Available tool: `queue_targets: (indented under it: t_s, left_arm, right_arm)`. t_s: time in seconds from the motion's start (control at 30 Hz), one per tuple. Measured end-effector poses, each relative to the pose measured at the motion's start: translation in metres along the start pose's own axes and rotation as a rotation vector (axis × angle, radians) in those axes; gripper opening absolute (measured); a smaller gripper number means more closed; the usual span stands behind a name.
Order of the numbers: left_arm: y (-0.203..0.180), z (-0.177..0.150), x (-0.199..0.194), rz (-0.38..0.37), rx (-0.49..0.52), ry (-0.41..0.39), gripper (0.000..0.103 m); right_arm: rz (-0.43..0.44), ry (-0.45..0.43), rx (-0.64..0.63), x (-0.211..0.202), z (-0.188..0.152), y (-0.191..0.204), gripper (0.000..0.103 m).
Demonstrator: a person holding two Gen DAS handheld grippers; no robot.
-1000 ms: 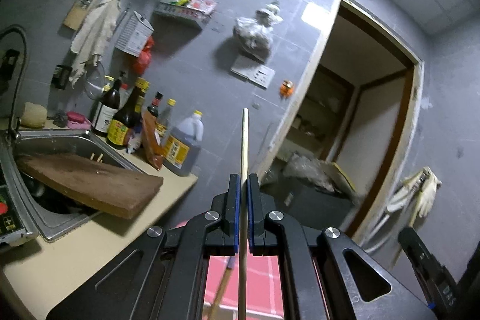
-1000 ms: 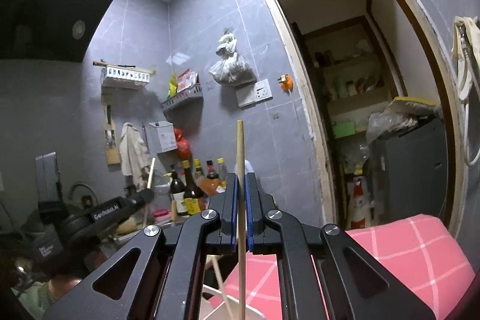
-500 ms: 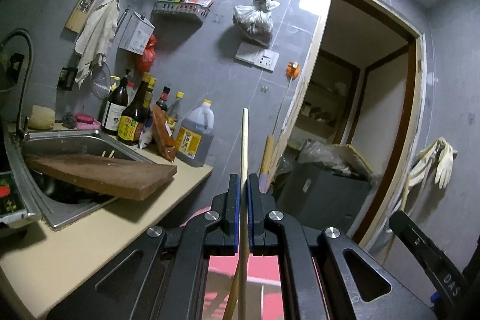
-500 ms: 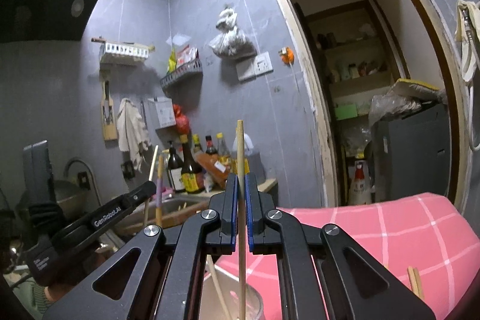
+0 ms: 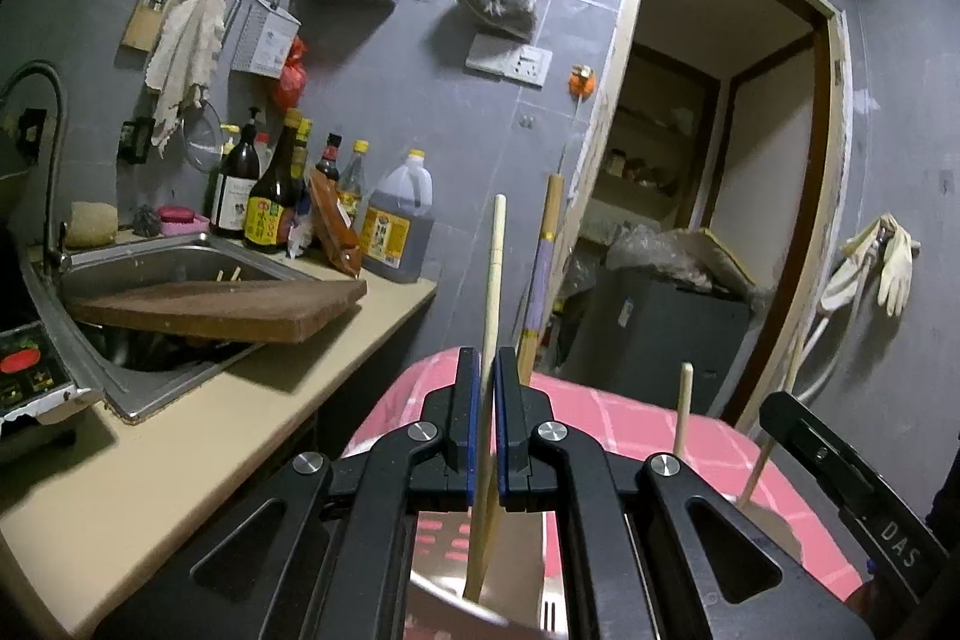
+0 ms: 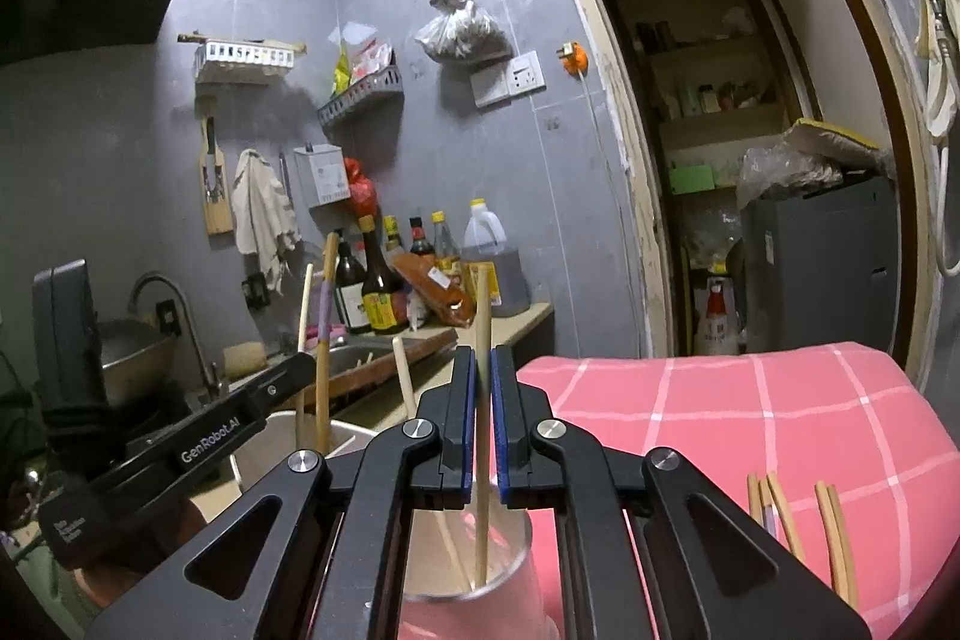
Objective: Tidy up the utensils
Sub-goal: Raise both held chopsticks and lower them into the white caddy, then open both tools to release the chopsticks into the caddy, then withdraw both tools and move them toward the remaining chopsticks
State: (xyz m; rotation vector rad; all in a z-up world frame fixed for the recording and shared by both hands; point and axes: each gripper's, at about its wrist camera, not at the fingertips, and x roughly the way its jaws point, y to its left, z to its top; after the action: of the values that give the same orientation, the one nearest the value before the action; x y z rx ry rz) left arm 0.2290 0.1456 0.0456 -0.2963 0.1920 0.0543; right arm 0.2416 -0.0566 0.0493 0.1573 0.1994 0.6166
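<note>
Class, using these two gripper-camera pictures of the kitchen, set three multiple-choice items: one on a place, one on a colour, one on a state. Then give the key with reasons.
1. Where does the wooden cutting board lie?
A. across the sink
B. on the floor
C. on a wall hook

2. What colour is the checked cloth?
A. green
B. pink
C. black

3. What does the right gripper have between its fingers?
A. nothing
B. a bottle
C. a chopstick

Key: 1 A, it spans the basin's rim. 2 B, pink with white lines. 3 C, the stick stands between its fingers, its lower end in a clear cup.
</note>
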Motion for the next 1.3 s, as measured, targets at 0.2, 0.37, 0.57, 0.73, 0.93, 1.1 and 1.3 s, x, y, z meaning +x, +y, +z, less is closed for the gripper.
queue_targets:
  t_s: [0.2,0.37,0.57,0.73,0.93,1.1,1.3]
  left_arm:
    - [-0.004,-0.003,-0.004,-0.004,0.008,0.042,0.004]
    - [-0.010,0.001,-0.011,-0.006,0.018,0.063,0.004]
    - [-0.021,0.005,-0.021,-0.022,0.030,0.060,0.026]
    - [-0.032,0.008,-0.031,-0.043,0.039,0.053,0.030]
    - [-0.056,0.008,-0.046,-0.113,0.072,0.052,0.050]
    - [-0.077,0.002,-0.055,-0.154,0.103,0.047,0.068]
    - [-0.104,-0.013,-0.062,-0.153,0.163,0.034,0.082]
  right_arm:
    - [-0.010,0.020,-0.004,-0.003,0.000,-0.002,0.007]
    - [-0.024,-0.002,-0.003,-0.013,0.006,-0.006,0.023]
    - [-0.053,-0.022,-0.014,-0.029,0.015,-0.010,0.028]
    - [-0.084,-0.044,-0.031,-0.053,0.020,-0.018,0.037]
    - [-0.132,-0.066,-0.056,-0.086,0.021,-0.032,0.053]
    - [-0.182,-0.076,-0.085,-0.114,0.019,-0.042,0.070]
    - [-0.252,-0.112,-0.103,-0.147,0.019,-0.051,0.092]
